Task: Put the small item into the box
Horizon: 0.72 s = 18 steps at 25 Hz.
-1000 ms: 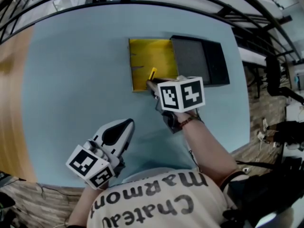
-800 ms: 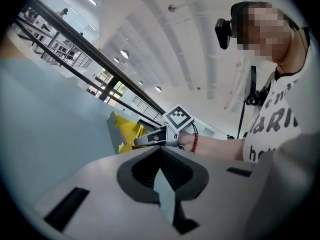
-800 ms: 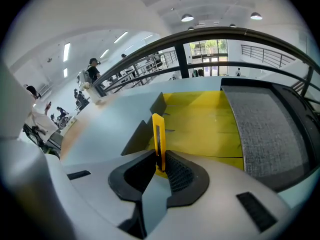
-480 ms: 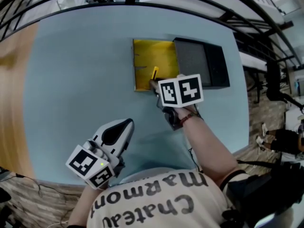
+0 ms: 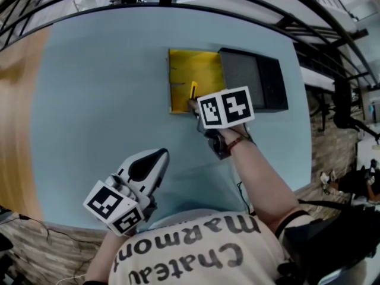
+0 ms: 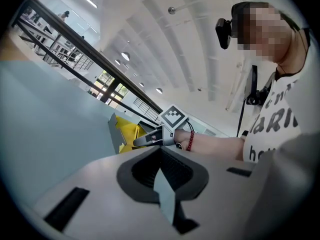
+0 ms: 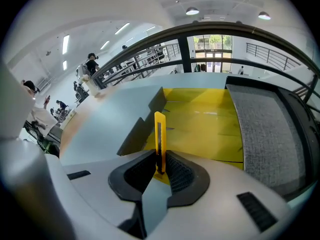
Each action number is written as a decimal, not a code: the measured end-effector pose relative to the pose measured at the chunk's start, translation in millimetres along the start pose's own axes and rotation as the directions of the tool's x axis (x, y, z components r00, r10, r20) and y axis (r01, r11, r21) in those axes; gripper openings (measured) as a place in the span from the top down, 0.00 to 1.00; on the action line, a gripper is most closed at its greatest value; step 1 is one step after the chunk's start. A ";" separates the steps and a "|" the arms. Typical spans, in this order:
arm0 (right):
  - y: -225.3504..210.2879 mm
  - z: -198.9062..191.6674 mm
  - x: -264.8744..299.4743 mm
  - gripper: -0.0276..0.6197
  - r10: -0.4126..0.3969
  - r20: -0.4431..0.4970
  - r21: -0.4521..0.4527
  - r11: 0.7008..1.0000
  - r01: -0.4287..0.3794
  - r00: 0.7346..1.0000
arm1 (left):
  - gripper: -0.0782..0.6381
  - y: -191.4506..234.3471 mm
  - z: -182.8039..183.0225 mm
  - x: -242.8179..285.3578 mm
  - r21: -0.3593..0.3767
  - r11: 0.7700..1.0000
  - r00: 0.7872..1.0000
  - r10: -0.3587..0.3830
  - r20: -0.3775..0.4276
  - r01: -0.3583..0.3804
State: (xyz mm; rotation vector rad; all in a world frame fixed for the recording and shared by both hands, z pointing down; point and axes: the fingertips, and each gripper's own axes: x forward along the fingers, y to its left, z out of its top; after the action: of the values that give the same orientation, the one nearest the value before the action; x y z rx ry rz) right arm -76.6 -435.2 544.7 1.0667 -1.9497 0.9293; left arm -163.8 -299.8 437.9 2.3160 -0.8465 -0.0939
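Observation:
A thin yellow utility knife (image 7: pixel 159 140) stands upright between the jaws of my right gripper (image 7: pixel 160 170), which is shut on its lower end. The knife (image 5: pixel 193 91) hangs over the near edge of the open yellow box (image 5: pixel 196 76) in the head view, with the right gripper (image 5: pixel 195 104) just in front of that edge. The box's inside (image 7: pixel 200 126) fills the middle of the right gripper view. My left gripper (image 5: pixel 155 159) is held low near my body, its jaws closed together with nothing between them (image 6: pixel 161 166).
A dark grey lid or foam panel (image 5: pixel 252 79) lies against the box's right side. The light blue table (image 5: pixel 101 100) stretches to the left; its wooden edge (image 5: pixel 15 135) is at far left. Black railings run beyond the table.
My right gripper has carried the knife slightly farther forward over the box's near edge. The left gripper has stayed where it was.

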 end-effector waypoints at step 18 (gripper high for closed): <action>-1.4 2.5 10.5 0.84 -0.006 -0.143 -0.059 0.998 -0.002 0.990 | 0.89 -1.6 4.8 -12.2 0.000 1.000 0.999 0.025 0.033 -0.025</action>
State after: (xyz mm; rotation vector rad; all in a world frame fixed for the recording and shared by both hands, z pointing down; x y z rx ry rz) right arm -80.2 -441.7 552.7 0.9419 -1.8466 0.9157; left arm -173.9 -294.2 431.4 2.3098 -0.8918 -0.1219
